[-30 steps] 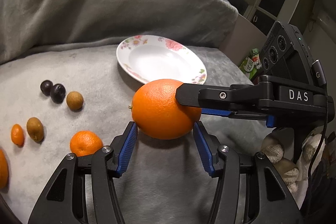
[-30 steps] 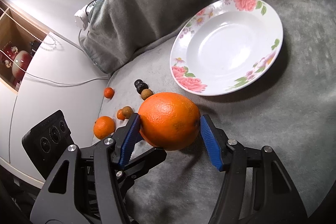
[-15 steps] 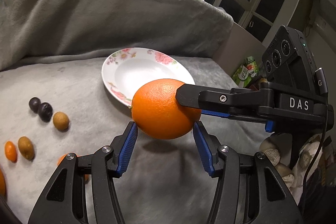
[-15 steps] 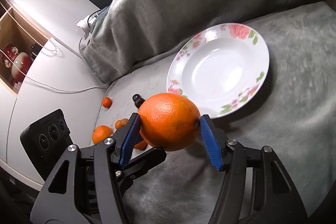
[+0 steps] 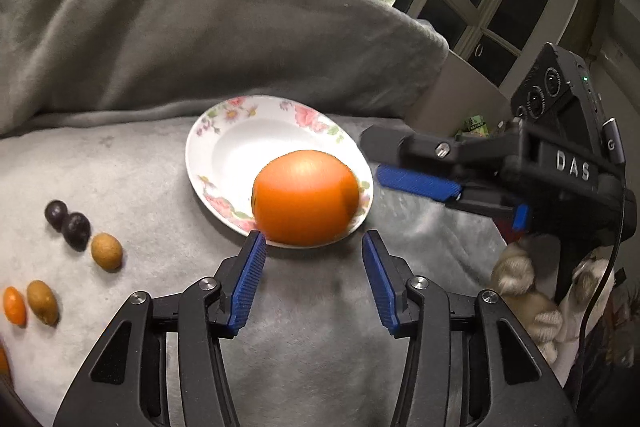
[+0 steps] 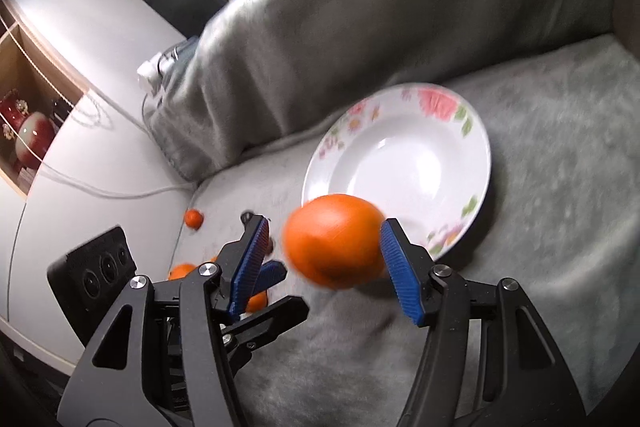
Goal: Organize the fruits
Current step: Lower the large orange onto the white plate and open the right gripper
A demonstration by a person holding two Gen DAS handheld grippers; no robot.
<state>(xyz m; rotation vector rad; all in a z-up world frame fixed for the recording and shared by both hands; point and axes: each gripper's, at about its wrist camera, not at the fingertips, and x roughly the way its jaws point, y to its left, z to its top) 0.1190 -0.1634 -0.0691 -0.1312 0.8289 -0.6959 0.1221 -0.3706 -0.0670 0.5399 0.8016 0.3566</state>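
Note:
A large orange, blurred by motion, is over the near rim of the white floral plate. My left gripper is just short of it, its jaws closing with nothing between them. My right gripper stands apart to the right of the orange. In the right wrist view the orange shows between the right gripper's blue pads. A clear gap is at the left pad, so the pads do not clamp it. The plate lies beyond. The left gripper is low on the left there.
Small fruits lie left on the grey blanket: two dark plums, two brown fruits, a kumquat. A tangerine lies by the left gripper. A blanket-covered backrest rises behind. A gloved hand is at right.
The orange has left the jaws that flanked it and dropped to the plate's near rim. The right gripper has pulled away to the right. The plate now sits nearer the view's centre.

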